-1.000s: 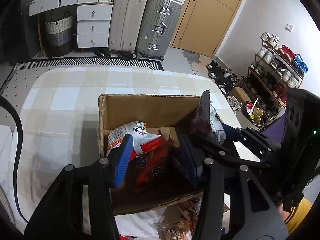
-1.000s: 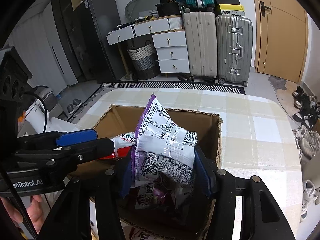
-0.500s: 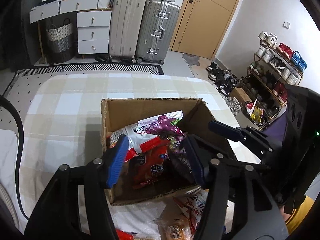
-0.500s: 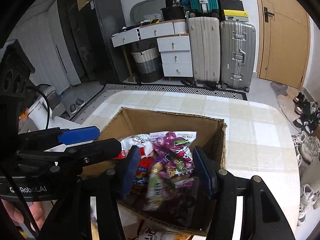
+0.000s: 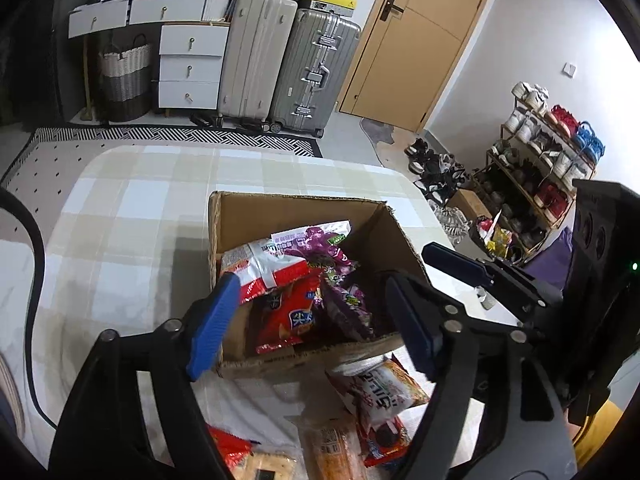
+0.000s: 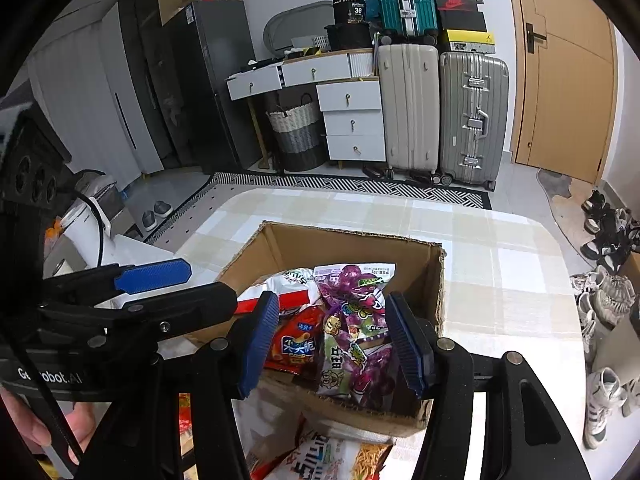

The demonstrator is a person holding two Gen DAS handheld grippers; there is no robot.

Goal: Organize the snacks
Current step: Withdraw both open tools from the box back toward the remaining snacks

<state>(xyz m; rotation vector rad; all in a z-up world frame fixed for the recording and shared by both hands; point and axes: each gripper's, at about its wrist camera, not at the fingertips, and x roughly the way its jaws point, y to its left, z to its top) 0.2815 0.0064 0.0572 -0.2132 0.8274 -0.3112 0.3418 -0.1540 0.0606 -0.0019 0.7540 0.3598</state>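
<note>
Left wrist: left claw (image 5: 312,320) hanging wide open, empty, over cardboard box (image 5: 256,216) on bench (image 5: 120,216); purple bag (image 5: 320,244) lying inside.

Right wrist: right claw (image 6: 332,340) gaping, empty, above purple bag (image 6: 356,320) in box (image 6: 400,252).

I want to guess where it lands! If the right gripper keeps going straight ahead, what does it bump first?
Probably the purple snack bag lying in the cardboard box. It sits right between the open right gripper, though depth is hard to judge.
</note>
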